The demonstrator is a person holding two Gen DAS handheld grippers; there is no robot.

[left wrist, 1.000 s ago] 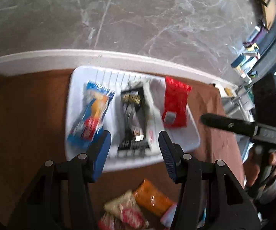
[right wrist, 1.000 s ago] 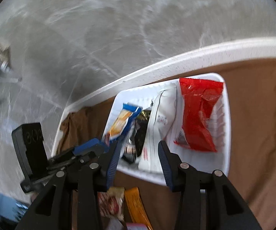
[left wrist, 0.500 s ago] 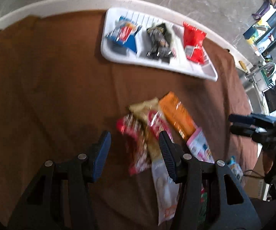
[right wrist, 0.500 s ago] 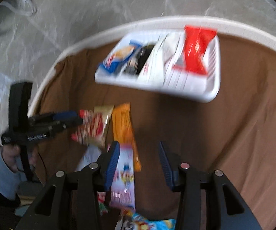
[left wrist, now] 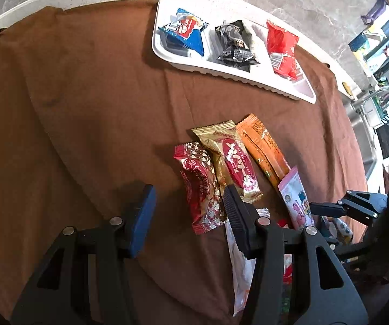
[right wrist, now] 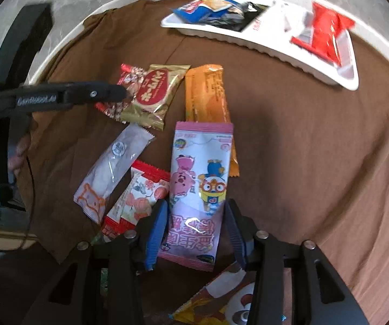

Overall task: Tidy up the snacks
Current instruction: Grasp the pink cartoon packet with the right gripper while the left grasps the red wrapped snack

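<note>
Right wrist view: the pink cartoon packet [right wrist: 200, 189] lies low in the middle of the frame, its lower end between the fingers of my right gripper [right wrist: 195, 230], whose jaws are opening and not pressing on it. An orange bar [right wrist: 208, 94] lies above it, partly under its top edge; a white packet [right wrist: 113, 173] and a red-and-white packet [right wrist: 137, 197] lie to its left. At upper right sits the white tray [right wrist: 329, 77] (blurred here) with a blue packet [right wrist: 202, 6], a black packet [right wrist: 244, 13] and a red packet [right wrist: 327, 32] in it. All rest on the brown cloth [right wrist: 316, 149].

Left wrist view: my left gripper [left wrist: 186, 205] stands apart, holding nothing, low in the frame over the cloth. A dark red packet [left wrist: 202, 184] lies between its fingers' lines, with a gold packet [left wrist: 229, 159] just right of it.
</note>
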